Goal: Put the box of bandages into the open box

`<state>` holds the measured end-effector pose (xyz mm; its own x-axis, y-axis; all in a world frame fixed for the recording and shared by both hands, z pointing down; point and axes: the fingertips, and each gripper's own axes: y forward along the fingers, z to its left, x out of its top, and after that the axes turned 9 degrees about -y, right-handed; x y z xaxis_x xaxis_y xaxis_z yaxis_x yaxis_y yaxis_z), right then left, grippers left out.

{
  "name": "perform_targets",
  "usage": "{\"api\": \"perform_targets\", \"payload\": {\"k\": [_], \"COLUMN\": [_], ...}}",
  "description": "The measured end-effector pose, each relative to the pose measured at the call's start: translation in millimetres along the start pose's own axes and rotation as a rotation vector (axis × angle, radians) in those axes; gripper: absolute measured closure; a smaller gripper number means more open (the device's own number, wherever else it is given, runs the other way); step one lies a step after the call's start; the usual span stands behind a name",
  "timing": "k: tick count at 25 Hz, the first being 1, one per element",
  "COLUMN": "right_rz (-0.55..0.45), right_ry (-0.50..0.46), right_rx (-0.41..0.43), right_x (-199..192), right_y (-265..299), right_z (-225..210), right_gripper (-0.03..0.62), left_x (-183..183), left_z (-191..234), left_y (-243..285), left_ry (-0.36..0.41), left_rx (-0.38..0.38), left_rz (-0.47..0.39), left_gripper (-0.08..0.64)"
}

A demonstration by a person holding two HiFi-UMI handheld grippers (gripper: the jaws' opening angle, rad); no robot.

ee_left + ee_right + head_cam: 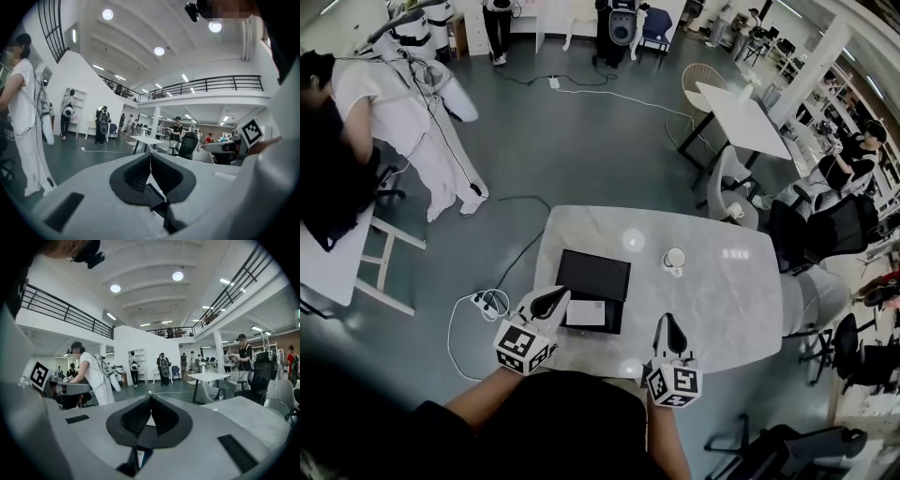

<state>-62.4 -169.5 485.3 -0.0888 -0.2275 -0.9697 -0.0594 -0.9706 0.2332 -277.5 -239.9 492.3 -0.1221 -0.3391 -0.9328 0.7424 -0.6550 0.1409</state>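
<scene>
A black open box [593, 276] lies on the marble table [727, 309], just ahead of my left hand. A flat white box [586, 312] rests in its near half; I cannot tell whether it is the box of bandages. My left gripper [555, 296] hovers at the box's near left corner, its tips beside the white box. Its jaws meet with nothing between them [150, 153]. My right gripper [672, 324] hangs over bare table to the right of the black box. It is shut and empty [150, 397]. Both gripper views look out level over the room.
A white cup [674, 260] stands on the table right of the black box. A power strip with cables [490, 302] lies on the floor at the table's left. Office chairs [825, 230] crowd the right side. A person in white [356, 103] stands at the far left.
</scene>
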Motion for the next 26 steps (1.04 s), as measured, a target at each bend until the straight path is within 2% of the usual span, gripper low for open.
{"api": "perform_targets", "payload": {"k": [3,5,11,26], "right_rz": [-0.02,-0.033,-0.031,-0.008], "right_ry": [-0.025,-0.024,-0.014,-0.008], "right_rx": [0.004,-0.001,-0.009,-0.011], "right_x": [10.4,12.2,8.2,14.4], "right_y": [3.2,2.5,-2.8,-4.9], "right_z": [2.3,2.2,5.3,9.6], "right_gripper": [0.58,0.58,0.58,0.58], "left_x": [13.5,12.8,0.7,19.3], "left_z": [4.1,6.0,7.0,0.4], "left_y": [-9.7,-10.9,-11.7,-11.7], "left_ry": [0.017,0.019,0.017,0.037], "left_rx": [0.037,0.047,0.044,0.029], "left_rz": [-0.041,-0.035,0.008,-0.014], "left_gripper": [0.543,0.543,0.543,0.543]}}
